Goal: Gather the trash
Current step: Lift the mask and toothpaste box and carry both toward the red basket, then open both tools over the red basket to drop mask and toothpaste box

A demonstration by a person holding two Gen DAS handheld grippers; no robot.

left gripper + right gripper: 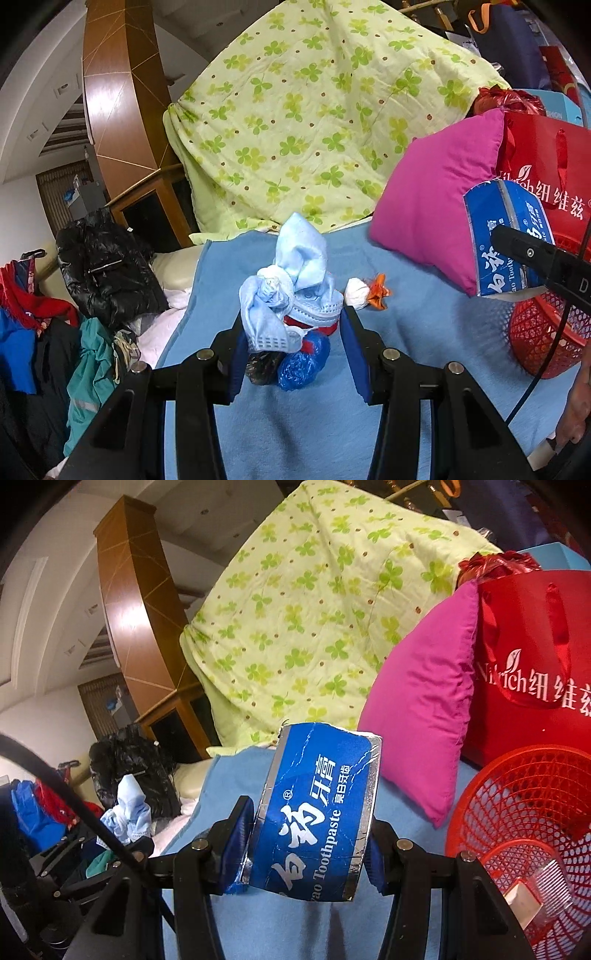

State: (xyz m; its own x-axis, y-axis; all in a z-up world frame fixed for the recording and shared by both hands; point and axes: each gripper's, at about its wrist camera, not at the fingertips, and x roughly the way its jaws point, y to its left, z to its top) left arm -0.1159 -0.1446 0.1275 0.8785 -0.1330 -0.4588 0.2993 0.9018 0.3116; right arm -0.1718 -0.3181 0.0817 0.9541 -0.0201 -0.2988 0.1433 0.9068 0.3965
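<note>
Beside the red basket (524,834), right tool (310,834) grips toothpaste box (317,805), long axis upright.

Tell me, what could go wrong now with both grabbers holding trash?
1. The left gripper pinches a loose bundle of face masks. Floppy parts hang free, so a piece might slip out on the way.
2. The right gripper squeezes a crushed toothpaste box by its sides. It could buckle more and slide loose.
3. The red basket looks light. A bump from a gripper might tip it.
</note>
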